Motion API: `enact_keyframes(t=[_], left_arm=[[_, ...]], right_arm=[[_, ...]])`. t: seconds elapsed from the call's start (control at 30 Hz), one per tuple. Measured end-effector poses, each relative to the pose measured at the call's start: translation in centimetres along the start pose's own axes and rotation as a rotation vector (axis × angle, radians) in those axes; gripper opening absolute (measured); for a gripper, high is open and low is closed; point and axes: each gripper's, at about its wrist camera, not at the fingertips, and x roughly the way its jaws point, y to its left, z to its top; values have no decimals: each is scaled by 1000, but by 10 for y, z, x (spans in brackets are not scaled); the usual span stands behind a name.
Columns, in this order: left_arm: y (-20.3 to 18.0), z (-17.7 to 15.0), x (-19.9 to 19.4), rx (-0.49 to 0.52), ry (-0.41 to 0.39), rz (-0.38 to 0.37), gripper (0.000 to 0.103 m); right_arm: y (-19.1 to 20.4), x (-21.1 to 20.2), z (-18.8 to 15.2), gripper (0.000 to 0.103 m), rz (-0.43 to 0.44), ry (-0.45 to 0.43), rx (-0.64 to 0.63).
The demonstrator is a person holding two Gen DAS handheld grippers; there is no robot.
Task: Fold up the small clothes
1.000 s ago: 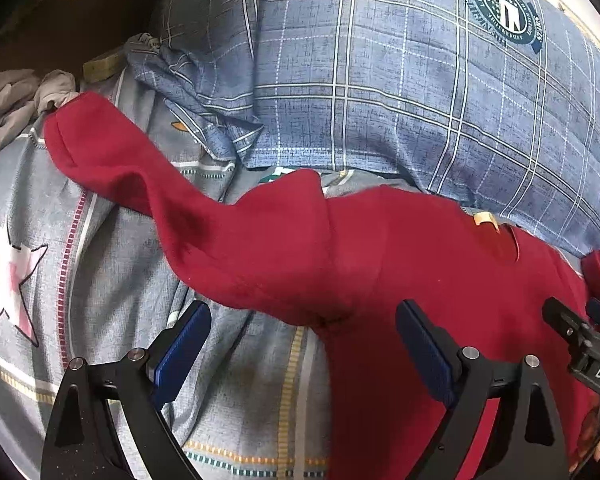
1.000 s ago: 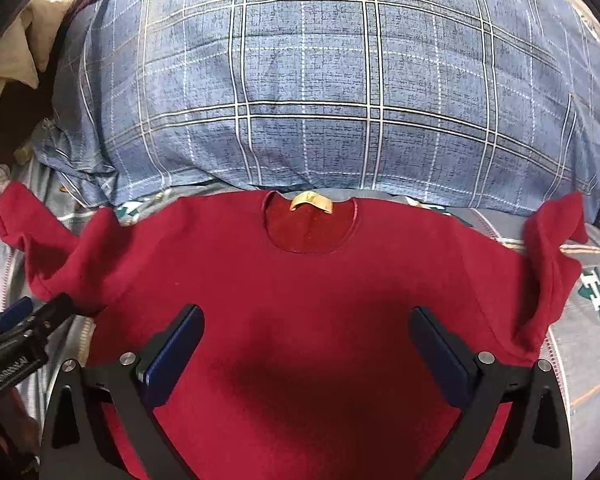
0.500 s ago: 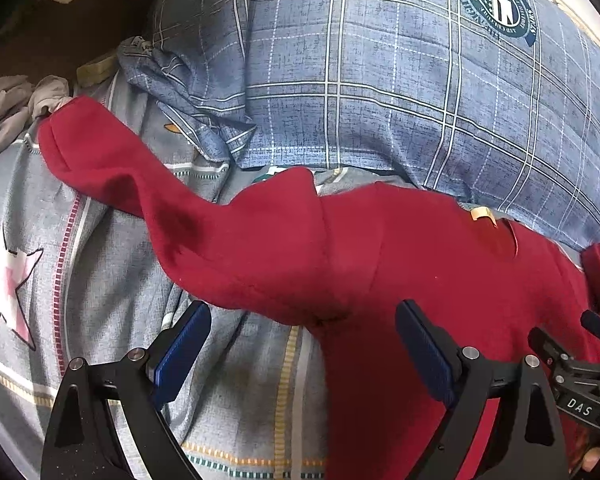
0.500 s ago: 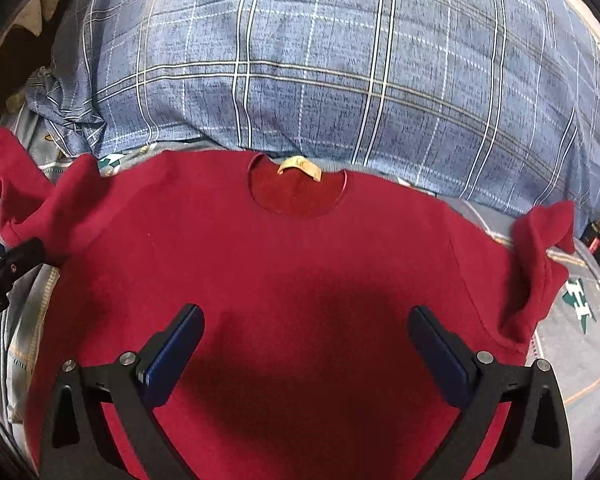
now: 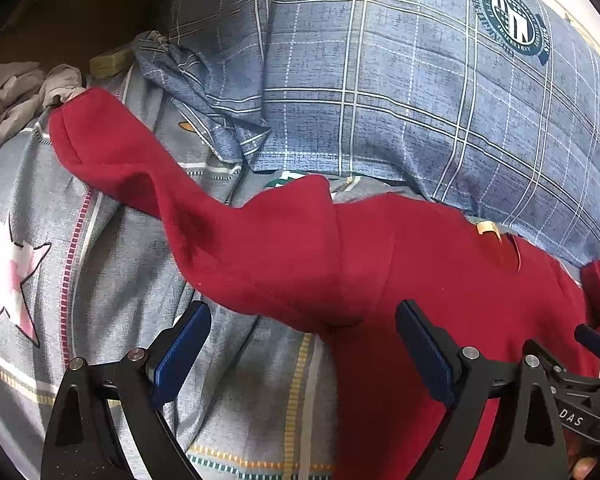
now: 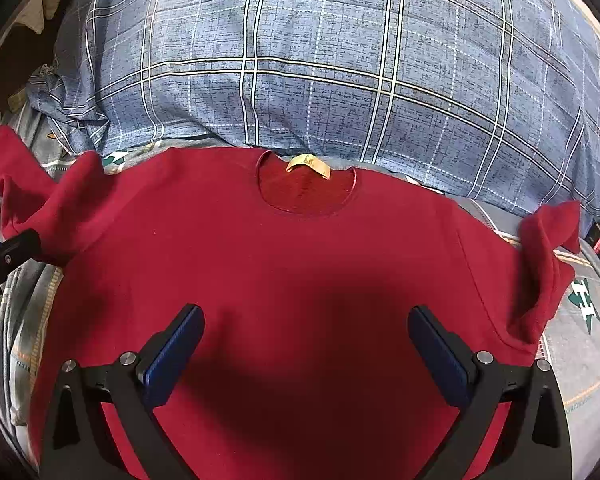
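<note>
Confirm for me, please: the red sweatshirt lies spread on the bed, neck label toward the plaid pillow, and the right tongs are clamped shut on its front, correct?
Not quite. In the right wrist view the right tongs stand open above the red sweatshirt, gripping nothing. The rest holds: the sweatshirt lies spread on the bed, its neck label toward the plaid pillow.

1. Work surface: a bed covered by a grey patterned sheet [image 5: 132, 280] printed with a pink star [image 5: 8, 276], lying below the left gripper.
2. Ahead of both grippers: a blue plaid pillow [image 6: 320, 64] bearing a round emblem [image 5: 510, 20].
3. Far left: crumpled pale cloth [image 5: 12, 92] against a dark background.
</note>
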Motion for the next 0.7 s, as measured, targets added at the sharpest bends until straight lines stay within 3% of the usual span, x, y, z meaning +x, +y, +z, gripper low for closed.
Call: enact_keyframes(t=[0.7], left_arm=[[26,13,-10,-94,-27,14,94]], right_arm=[[3,4,3,102,14,12,-4]])
